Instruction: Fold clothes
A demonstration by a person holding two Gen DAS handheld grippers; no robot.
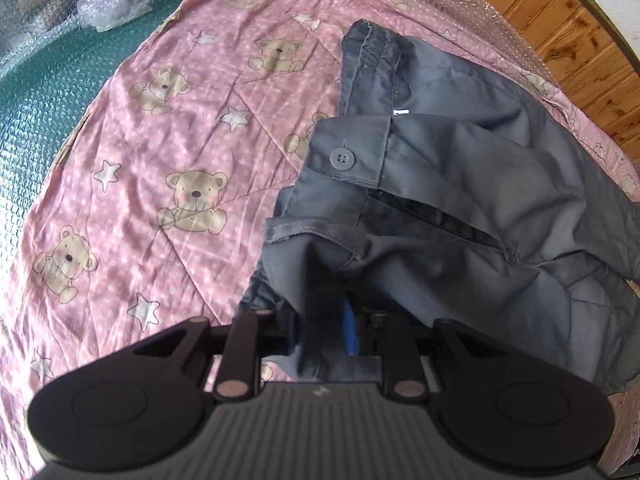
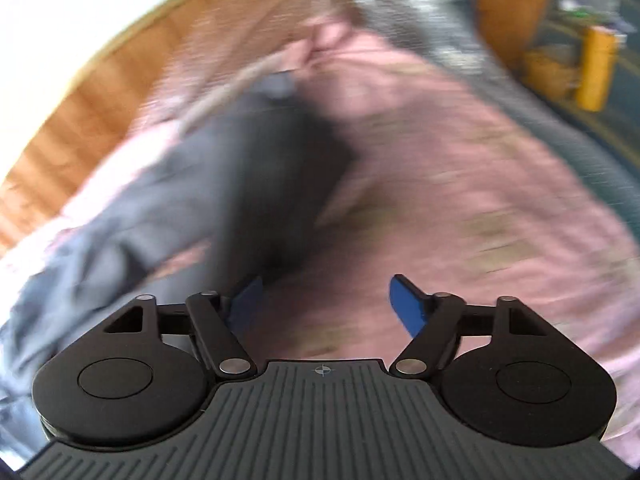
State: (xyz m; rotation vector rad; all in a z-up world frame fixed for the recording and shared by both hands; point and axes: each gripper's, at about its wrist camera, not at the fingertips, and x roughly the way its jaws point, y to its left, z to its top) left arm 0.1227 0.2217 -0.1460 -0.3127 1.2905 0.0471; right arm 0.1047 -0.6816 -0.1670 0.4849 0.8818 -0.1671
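Grey trousers [image 1: 460,168] lie crumpled on the right part of a pink teddy-bear quilt [image 1: 160,140], waistband and button [image 1: 341,159] facing up and the fly open. My left gripper [image 1: 324,320] points steeply down at the near edge of the trousers. A fold of the grey cloth hangs between its fingers, and the blue pad [image 1: 350,328] shows bare beside it, so the jaws stand a little apart. The right wrist view is blurred. In it the trousers [image 2: 240,168] lie ahead to the left, and my right gripper [image 2: 326,292] is wide open over the quilt [image 2: 460,180], holding nothing.
A green surface under bubble wrap [image 1: 40,92] borders the quilt on the left, with a crumpled plastic wad [image 1: 112,10] on it. Wooden boards [image 1: 560,32] run behind the quilt. A yellow upright object [image 2: 596,68] stands far right.
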